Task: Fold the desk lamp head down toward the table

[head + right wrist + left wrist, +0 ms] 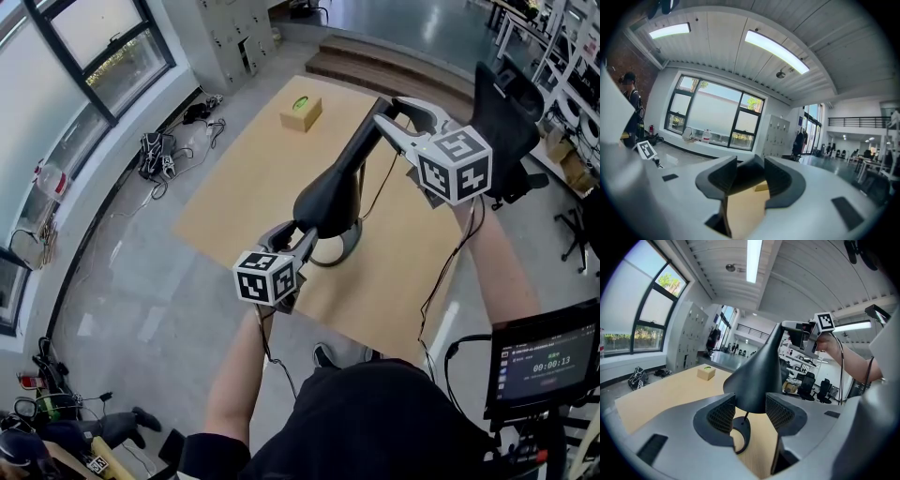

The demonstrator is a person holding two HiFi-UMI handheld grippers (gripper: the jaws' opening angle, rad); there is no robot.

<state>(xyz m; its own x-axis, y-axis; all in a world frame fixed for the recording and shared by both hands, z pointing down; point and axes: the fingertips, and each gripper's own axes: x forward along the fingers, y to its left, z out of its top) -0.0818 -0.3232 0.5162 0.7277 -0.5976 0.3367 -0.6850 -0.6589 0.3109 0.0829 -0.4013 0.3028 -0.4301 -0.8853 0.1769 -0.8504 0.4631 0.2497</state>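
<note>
A black desk lamp stands on the wooden table [234, 202]. Its ring base [339, 251] is near the front, and its cone head [323, 195] leans low toward me. A thin arm [361, 150] rises from the head to the back right. My left gripper [305, 236] is shut on the wide end of the lamp head [757, 376], with one pad [723, 414] on each side of it. The ring base [740, 433] shows below the jaws. My right gripper [382, 117] is shut on the top end of the lamp arm [747, 174]. It also shows in the left gripper view as the right gripper [794, 329].
A small cardboard box [301, 112] with a green mark sits at the table's far end. A black office chair [506, 122] stands to the right. A cable runs off the table's front right edge, and bags and cables [173, 141] lie on the floor at the left. A monitor [544, 356] is at the lower right.
</note>
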